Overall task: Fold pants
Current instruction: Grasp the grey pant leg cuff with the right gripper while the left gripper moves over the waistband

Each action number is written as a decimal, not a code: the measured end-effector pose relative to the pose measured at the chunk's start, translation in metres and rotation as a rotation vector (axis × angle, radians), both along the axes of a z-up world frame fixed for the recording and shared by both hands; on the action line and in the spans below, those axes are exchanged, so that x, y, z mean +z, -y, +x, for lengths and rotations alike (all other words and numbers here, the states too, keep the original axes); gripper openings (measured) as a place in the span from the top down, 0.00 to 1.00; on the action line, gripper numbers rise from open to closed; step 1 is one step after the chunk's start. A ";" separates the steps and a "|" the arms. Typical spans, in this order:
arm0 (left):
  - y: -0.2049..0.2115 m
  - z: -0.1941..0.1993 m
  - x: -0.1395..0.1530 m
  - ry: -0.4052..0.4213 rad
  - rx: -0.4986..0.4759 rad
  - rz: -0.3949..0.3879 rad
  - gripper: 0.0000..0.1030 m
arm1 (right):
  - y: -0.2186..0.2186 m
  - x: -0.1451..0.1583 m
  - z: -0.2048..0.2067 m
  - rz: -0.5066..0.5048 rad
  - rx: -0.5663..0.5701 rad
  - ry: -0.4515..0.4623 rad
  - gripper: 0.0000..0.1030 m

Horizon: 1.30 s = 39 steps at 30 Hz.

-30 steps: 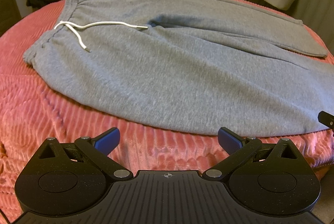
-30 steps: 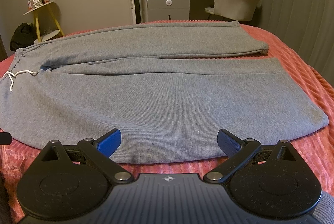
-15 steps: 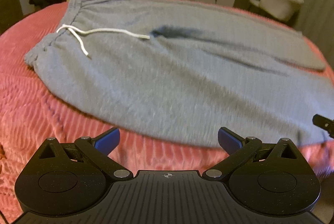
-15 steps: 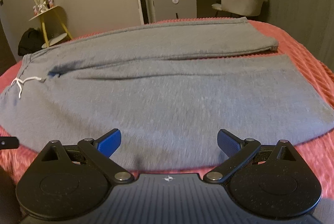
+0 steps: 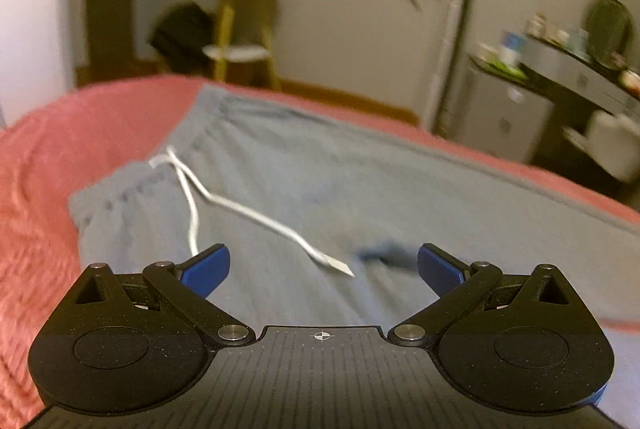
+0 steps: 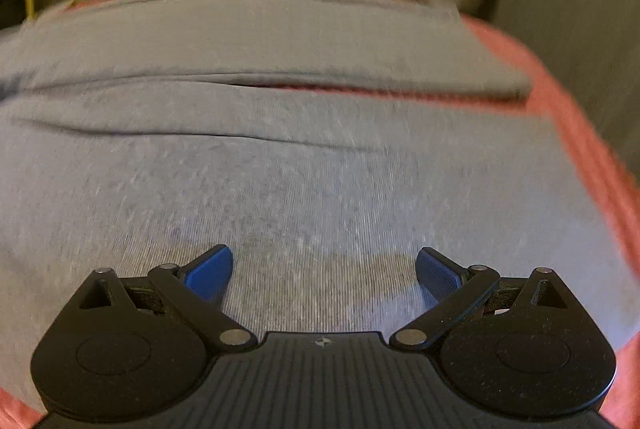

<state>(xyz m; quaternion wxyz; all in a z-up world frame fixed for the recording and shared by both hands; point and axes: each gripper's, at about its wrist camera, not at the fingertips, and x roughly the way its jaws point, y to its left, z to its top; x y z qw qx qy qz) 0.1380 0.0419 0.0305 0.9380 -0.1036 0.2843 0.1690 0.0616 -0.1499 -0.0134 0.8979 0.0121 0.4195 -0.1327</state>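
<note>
While both tools hang spread wide and empty over the cloth, the work appears to stand at its opening step, the reach before the first grasp, since nothing is pinched and the garment lies unfolded. The left gripper has its blue pads far apart, and directly ahead of it, between the pads and a little beyond, lies the free end of the white drawstring, which runs away forward and to the left toward the waistband. The right gripper is equally wide, its pads poised above plain grey fabric with nothing between them. The grey pants lie flat on the red bedspread: the near leg passes under and ahead of the right tool, the far leg lies beyond it across a dark seam line, and the cuffs end off to the forward right near the bed's edge. Both views are blurred, so whether either tool touches the cloth cannot be told. The next move, as a judgement, calls for each tool to settle on an edge, the left likely at the waistband and the right at the leg, close on a single layer or a matched pair, and lift evenly so one leg can be laid over the other without dragging the drawstring along.
</note>
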 end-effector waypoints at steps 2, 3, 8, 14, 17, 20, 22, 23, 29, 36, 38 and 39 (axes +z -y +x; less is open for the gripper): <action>-0.006 0.013 -0.009 0.021 0.063 0.041 0.00 | 0.022 -0.004 0.000 0.152 -0.047 0.007 0.04; -0.010 0.019 -0.016 0.020 0.078 0.043 0.00 | 0.031 -0.007 -0.002 0.212 -0.067 0.021 0.04; -0.045 0.023 -0.038 0.030 0.135 -0.014 0.00 | 0.033 -0.001 0.011 0.215 -0.012 -0.074 0.04; -0.072 0.025 -0.057 0.049 0.195 -0.036 0.00 | 0.086 0.052 0.109 0.316 -0.116 0.038 0.04; -0.077 0.031 -0.076 -0.006 0.178 -0.092 0.00 | 0.118 0.066 0.187 0.355 -0.242 0.112 0.05; -0.074 0.036 -0.088 -0.036 0.168 -0.055 0.00 | 0.142 0.072 0.255 0.354 -0.364 0.174 0.13; -0.066 0.039 -0.094 -0.044 0.161 0.012 0.00 | 0.156 0.069 0.290 0.360 -0.438 0.203 0.13; -0.061 0.039 -0.096 -0.051 0.162 0.035 0.00 | 0.162 0.064 0.305 0.355 -0.474 0.186 0.14; -0.059 0.039 -0.099 -0.049 0.167 0.052 0.00 | 0.189 0.035 0.337 0.330 -0.645 0.179 0.20; -0.062 0.040 -0.099 -0.039 0.163 0.029 0.00 | 0.195 0.033 0.335 0.237 -0.582 0.194 0.93; -0.064 0.040 -0.099 -0.036 0.161 0.021 0.00 | 0.200 0.042 0.303 0.327 -0.554 0.267 0.96; -0.064 0.040 -0.099 -0.036 0.160 0.019 0.00 | 0.202 0.046 0.285 0.361 -0.535 0.305 0.96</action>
